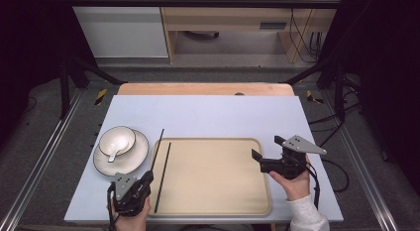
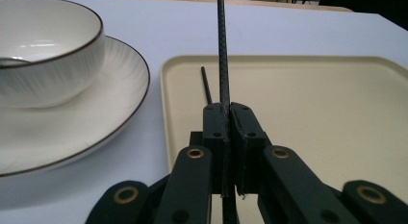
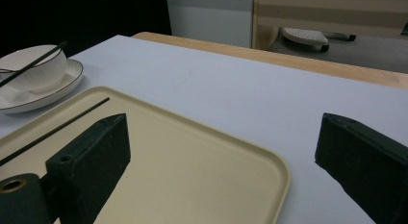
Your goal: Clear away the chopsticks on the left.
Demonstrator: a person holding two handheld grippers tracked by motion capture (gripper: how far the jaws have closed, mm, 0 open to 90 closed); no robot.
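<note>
Gripping: left gripper [image 2: 226, 108] is clenched on a black chopstick [image 2: 222, 51], which runs straight out ahead of the closed jaws.
Held chopstick: lifted near its lower end, the far tip pointing past the tray's left edge, toward the bowl side in the high view.
Second chopstick: the other chopstick [image 1: 163, 176] lies flat on the tray [image 1: 218, 191], just to the right of the left gripper.
Right gripper: right gripper [image 3: 221, 152] hovers with jaws spread wide and nothing between them, over the tray's right edge.
Nearby ware: bowl [image 2: 43, 56] on a plate [image 2: 120, 104], ahead and to the left of the left gripper, with a white spoon [image 1: 115, 152] inside the bowl.
Handling: the chopstick looks thin, stiff, light and smooth, so it would likely pivot or slip in a pinch near one end.
Hold point: a grip closer to the middle would probably steady it; near the end, the long free length may swing toward the bowl.
</note>
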